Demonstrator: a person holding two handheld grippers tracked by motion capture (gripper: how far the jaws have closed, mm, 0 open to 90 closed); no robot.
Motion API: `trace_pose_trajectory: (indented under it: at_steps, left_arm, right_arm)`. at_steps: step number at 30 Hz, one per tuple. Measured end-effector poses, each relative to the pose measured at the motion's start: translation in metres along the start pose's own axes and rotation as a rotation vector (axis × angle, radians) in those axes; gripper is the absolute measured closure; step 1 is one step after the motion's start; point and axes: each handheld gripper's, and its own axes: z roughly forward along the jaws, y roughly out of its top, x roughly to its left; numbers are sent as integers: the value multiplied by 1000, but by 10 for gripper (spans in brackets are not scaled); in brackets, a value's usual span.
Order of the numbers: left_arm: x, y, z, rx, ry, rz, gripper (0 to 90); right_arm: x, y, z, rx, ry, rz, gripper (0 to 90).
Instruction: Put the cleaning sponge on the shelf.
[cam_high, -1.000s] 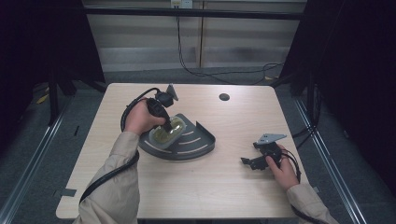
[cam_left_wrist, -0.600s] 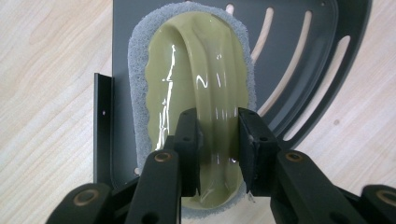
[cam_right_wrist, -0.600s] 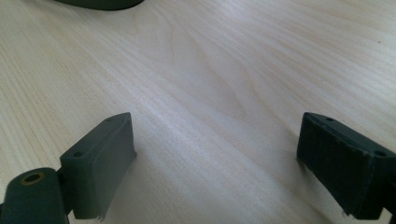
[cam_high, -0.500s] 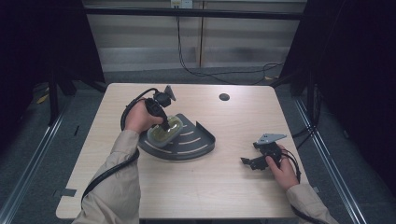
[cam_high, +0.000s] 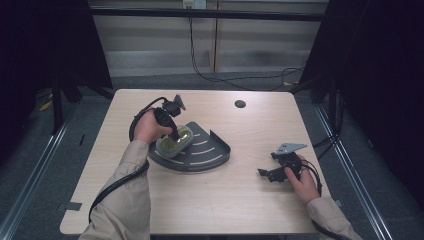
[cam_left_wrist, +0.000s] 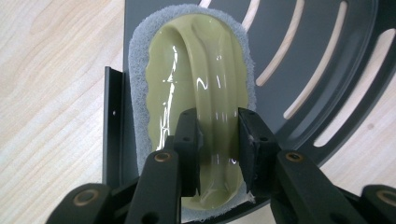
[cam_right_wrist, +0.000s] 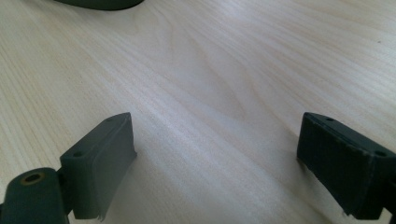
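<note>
An olive-green scrubber (cam_left_wrist: 196, 70) with a grey pad under it lies on a dark grey fan-shaped slotted tray (cam_left_wrist: 327, 56), against the tray's straight left wall. My left gripper (cam_left_wrist: 218, 126) is shut on the raised ridge of the scrubber's handle, one jaw on each side. From above, the left gripper (cam_high: 174, 135) points down at the scrubber (cam_high: 169, 146) on the tray (cam_high: 212, 152). My right gripper (cam_high: 267, 173) rests low at the table's right side, with its jaws wide open (cam_right_wrist: 215, 154) over bare wood and nothing between them.
The light wooden table (cam_high: 240, 210) has a small dark round hole (cam_high: 240, 104) near its far edge. The tray's edge (cam_right_wrist: 98, 3) shows far off in the right gripper view. Black cables trail from both grippers. Dark floor surrounds the table.
The left gripper and the scrubber have shifted slightly left on the tray. The right gripper has stayed where it was.
</note>
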Motion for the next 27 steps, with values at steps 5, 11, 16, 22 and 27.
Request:
trace_pose_trajectory:
  at_steps: [5, 11, 16, 22, 27]
  left_arm:
    - [4, -1, 2, -1, -6, 6, 710]
    - [7, -4, 4, -5, -2, -8, 709]
    - [11, -7, 9, -3, 2, -13, 708]
    - [14, -10, 12, 1, 13, -6, 708]
    - [14, -11, 15, 3, 13, -3, 707]
  right_arm:
    - [0, 0, 0, -1, 0, -1, 108]
    - [0, 0, 0, -1, 0, -2, 108]
    - [0, 0, 0, 0, 0, -2, 108]
    - [0, 0, 0, 0, 0, -2, 108]
    - [0, 0, 0, 1, 0, 1, 108]
